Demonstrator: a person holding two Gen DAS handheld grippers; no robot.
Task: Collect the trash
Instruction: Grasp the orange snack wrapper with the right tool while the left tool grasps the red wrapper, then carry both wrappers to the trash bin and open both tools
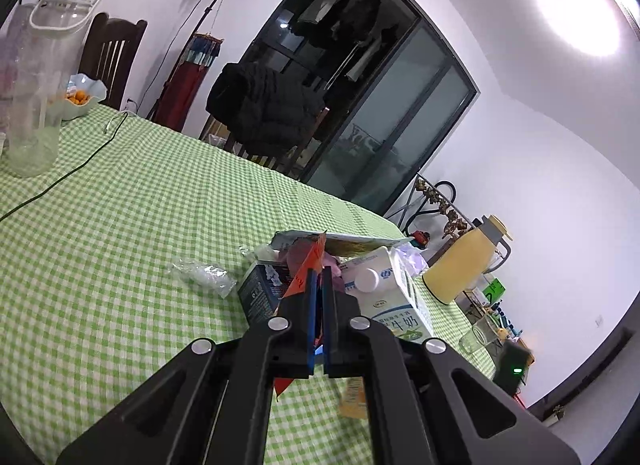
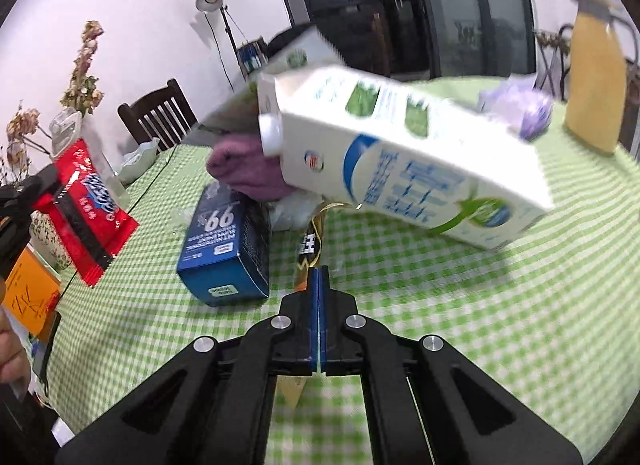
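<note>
My left gripper [image 1: 319, 271] is shut on a red snack wrapper [image 1: 304, 265] and holds it above the green checked table [image 1: 140, 225]. In the right wrist view that red wrapper [image 2: 90, 205] hangs at the left edge. My right gripper [image 2: 319, 271] is shut on a thin brown and yellow wrapper [image 2: 309, 249], whose tail shows below the fingers. Just past both grippers lies a trash pile: a white milk carton [image 1: 394, 297] [image 2: 400, 157], tilted and blurred in the right view, a blue box [image 1: 260, 293] [image 2: 228, 245], and a clear plastic wrapper [image 1: 204, 275].
A purple cloth [image 2: 248, 173] and a crumpled lilac bag [image 2: 516, 105] lie behind the carton. A yellow jug [image 1: 464, 265] [image 2: 596, 85] stands at the table's far edge. A tall glass vase [image 1: 28, 105], a fruit bowl [image 1: 80, 99] and a black cable [image 1: 80, 169] are at the left. Chairs stand beyond.
</note>
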